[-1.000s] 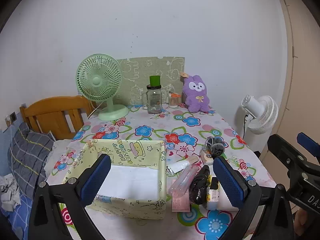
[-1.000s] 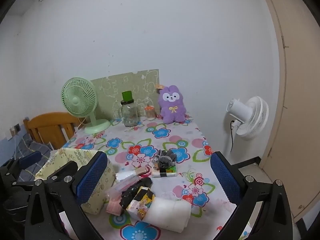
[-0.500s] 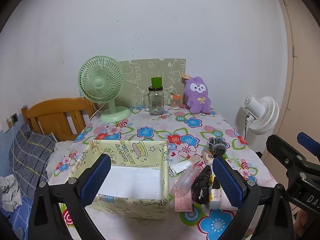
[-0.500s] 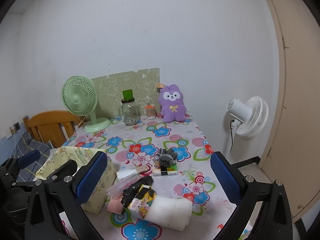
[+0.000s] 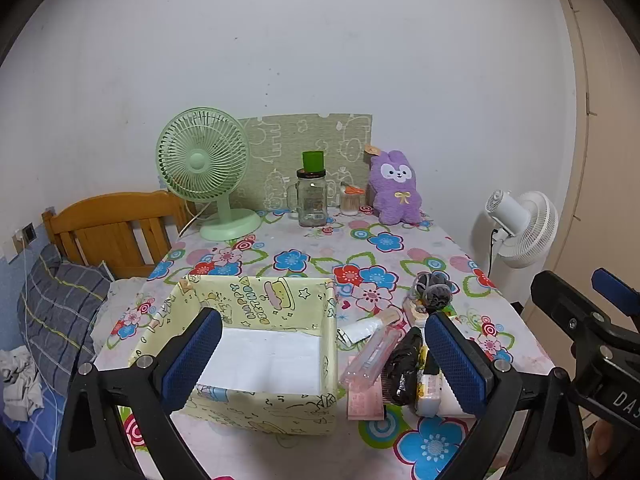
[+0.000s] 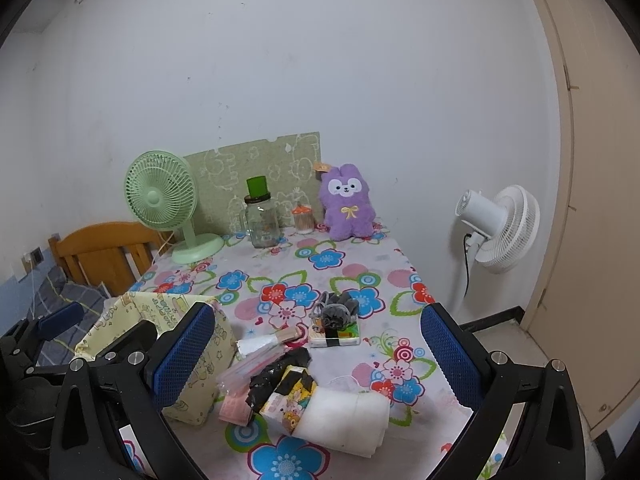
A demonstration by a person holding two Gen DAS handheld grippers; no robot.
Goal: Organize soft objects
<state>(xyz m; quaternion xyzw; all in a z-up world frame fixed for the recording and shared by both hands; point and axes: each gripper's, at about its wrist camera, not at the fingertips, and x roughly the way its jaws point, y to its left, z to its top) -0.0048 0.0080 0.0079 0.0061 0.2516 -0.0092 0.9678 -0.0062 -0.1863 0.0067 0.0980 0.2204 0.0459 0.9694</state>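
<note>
A yellow fabric box (image 5: 264, 344) printed with "Happy Birthday" sits open-topped on the flowered tablecloth (image 5: 360, 248), its white bottom bare, and serves as the landmark here. The left gripper (image 5: 326, 362) hovers above the box's near edge with its blue-padded fingers (image 5: 192, 360) spread wide and nothing between them. The right gripper (image 6: 316, 354) hangs to the right of the box, fingers equally wide apart and empty. Just beside the box's right wall lies a heap of small things: a pink transparent pouch (image 5: 370, 354), a crumpled black piece (image 6: 280, 374), a yellow cartoon-printed packet (image 6: 290, 398) and a rolled white cloth (image 6: 346, 414), all touching one another. A little beyond that heap, still right of the box, a grey scrunchie (image 6: 336, 310) rests on a small green-and-white packet (image 6: 338, 336). Far behind the box, against the wall, stand a green desk fan (image 5: 204, 168), a glass jar (image 5: 312, 202) with a green cup on top, and a purple plush rabbit (image 5: 396, 188).
</note>
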